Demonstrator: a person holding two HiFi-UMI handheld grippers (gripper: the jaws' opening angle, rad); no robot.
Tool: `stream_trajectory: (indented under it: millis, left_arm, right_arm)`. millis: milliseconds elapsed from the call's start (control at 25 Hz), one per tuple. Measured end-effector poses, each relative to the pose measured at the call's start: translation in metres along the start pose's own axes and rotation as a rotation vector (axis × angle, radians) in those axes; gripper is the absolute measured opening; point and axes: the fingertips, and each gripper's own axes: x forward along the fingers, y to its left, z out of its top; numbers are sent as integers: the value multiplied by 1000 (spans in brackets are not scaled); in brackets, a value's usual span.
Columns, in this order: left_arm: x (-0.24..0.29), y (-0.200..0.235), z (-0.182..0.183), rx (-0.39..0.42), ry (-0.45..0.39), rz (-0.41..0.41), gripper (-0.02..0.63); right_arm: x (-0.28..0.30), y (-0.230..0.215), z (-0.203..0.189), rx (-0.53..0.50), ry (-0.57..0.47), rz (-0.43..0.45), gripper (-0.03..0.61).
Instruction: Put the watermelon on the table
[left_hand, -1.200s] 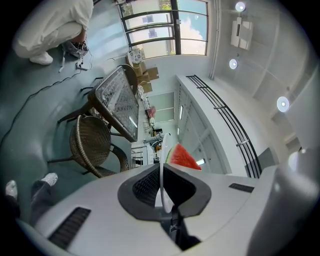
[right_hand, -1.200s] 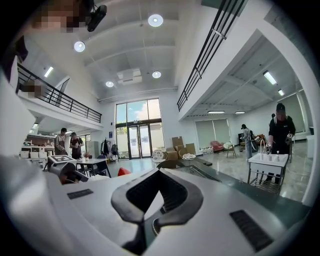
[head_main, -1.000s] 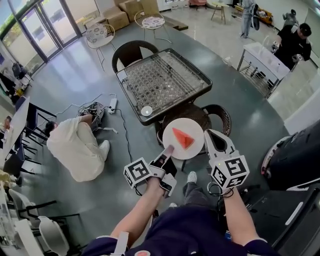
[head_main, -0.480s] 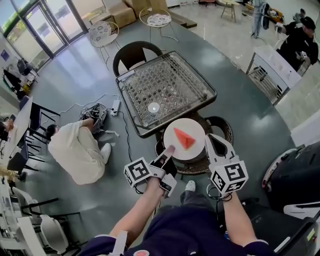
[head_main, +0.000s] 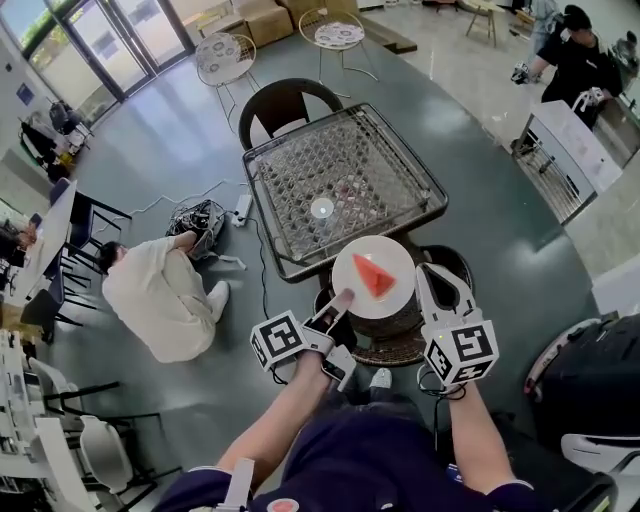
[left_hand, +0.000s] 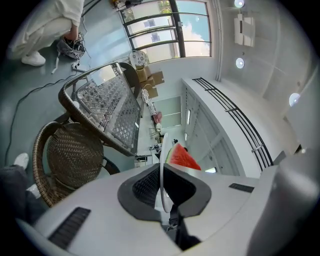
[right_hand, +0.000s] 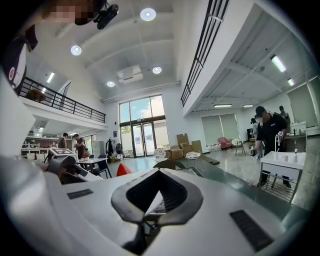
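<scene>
Still short of the desk (head_main: 300, 170), both forearms reach level out from the torso at 6 o'clock, the marker cubes facing up. The left gripper (head_main: 338, 302) points toward 1 o'clock, its fingers (left_hand: 145, 187) clamped almost together on the rim of a white plate (head_main: 390, 255) at the plate's 7 o'clock edge. The plate stays level in the air, with the watermelon (head_main: 372, 276) wedge lying at its centre. The right gripper (head_main: 428, 272) points to 12 o'clock just beside the plate's 3 o'clock rim, fingers together on nothing; whether it touches the plate cannot be told. The plate hangs over a wicker chair (head_main: 400, 335), its 12 o'clock edge meeting the desk's near rim in the head view. A second ago the plate sat clear of that rim; both hands have since carried it forward, the grip unchanged. At 9 o'clock a person (head_main: 160, 290) crouches on the floor.
</scene>
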Motion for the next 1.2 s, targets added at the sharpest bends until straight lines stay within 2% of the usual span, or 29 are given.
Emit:
stream_trajectory:
  millis: [240,520,1200]
  left_arm:
    - [19,8,22,4,12,2,11]
    - [38,19,54,-13,68,-8,11]
    - [130,95,128,-26,206,55,11]
  right_arm:
    - [27,-8,4,-13,4,-9,3]
    - [58,-7,5,-31,34,-62,3]
    - [135,-42,-28,-8,157,-199,3]
